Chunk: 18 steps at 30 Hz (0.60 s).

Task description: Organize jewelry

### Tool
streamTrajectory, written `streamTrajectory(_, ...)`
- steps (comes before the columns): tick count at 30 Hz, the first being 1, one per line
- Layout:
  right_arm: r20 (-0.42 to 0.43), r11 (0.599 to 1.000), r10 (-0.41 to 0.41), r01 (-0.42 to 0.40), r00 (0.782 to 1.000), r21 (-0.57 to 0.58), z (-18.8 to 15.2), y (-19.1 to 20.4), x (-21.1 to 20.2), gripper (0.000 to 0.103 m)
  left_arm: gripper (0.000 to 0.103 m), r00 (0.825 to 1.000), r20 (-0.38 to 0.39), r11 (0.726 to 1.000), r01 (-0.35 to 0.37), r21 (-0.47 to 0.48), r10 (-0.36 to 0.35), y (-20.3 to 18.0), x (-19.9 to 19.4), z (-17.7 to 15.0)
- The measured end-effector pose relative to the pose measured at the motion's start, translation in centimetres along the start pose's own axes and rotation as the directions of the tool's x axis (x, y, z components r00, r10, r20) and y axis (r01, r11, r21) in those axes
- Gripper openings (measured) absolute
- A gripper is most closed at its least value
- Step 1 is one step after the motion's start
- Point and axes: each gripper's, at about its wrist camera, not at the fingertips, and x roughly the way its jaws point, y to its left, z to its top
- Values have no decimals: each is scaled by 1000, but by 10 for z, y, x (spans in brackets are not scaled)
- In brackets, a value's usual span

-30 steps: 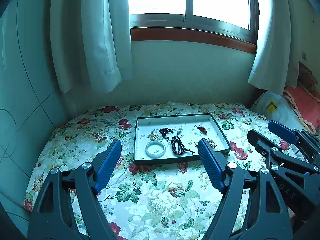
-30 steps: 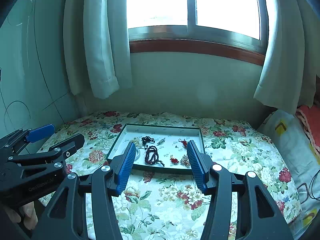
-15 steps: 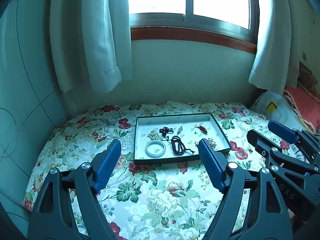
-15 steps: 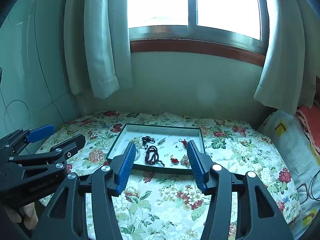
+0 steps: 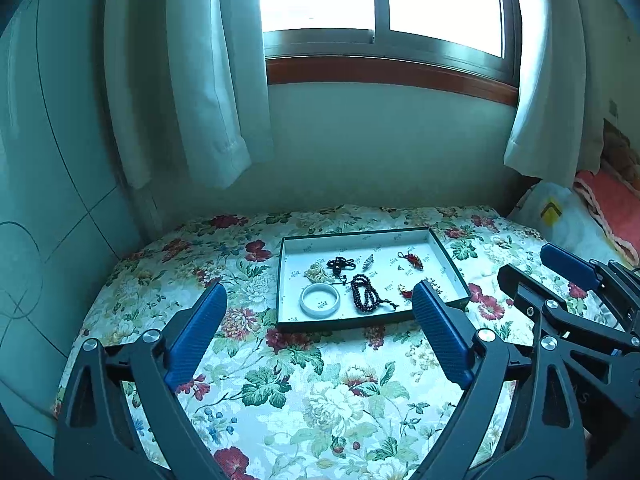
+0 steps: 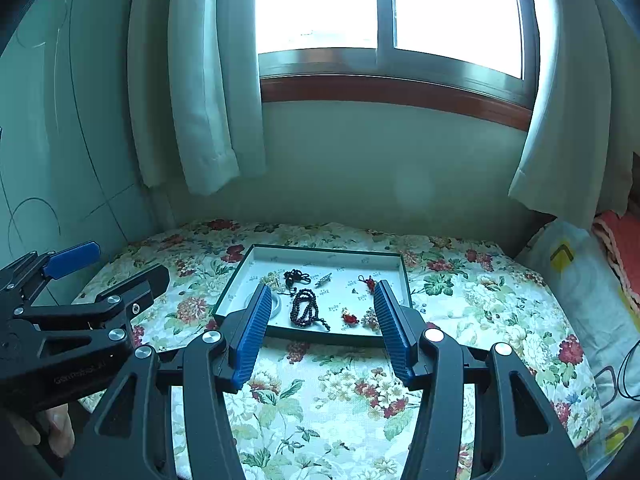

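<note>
You hold both grippers above a bed spread with a floral cover (image 5: 304, 384), pointed down toward a shallow tray (image 5: 289, 245) that sits near the wall under a bright window (image 6: 384, 4). Your left gripper (image 5: 316, 312) has its jaws opening wide, with nothing between them but the cover and the tray's near edge beyond. Your right gripper (image 6: 320, 312) keeps its jaws partly apart, also clamped on nothing. The jewelry lies loose inside the tray: a pale bangle (image 5: 320, 300) at the near left, a dark bead string (image 5: 366, 298) just beside it, a small black cord piece (image 5: 340, 264) farther back, and a red charm (image 5: 414, 260) toward the far right. Curtains (image 5: 208, 80) hang at either side of the window
</note>
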Motion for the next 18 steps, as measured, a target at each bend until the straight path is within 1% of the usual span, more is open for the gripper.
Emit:
streamTrajectory(4,-2,1000,-1,1,1000,0,-1,0,1,53,98,1000,6,1000,-21,0,21,0,1,0)
streamTrajectory(10,-6,1000,-4,4,1000,1,-3,-2,2,53,101,1000,10,1000,-22,9,22,-1,1,-1)
streamTrajectory(15,-8,1000,-6,6,1000,3,-4,-3,2,53,101,1000,3,1000,-9,5,9,-2,5,-1)
streamTrajectory(18,-8,1000,-7,7,1000,3,-5,-5,3,53,101,1000,1,1000,13,-11,-13,-1,7,-1)
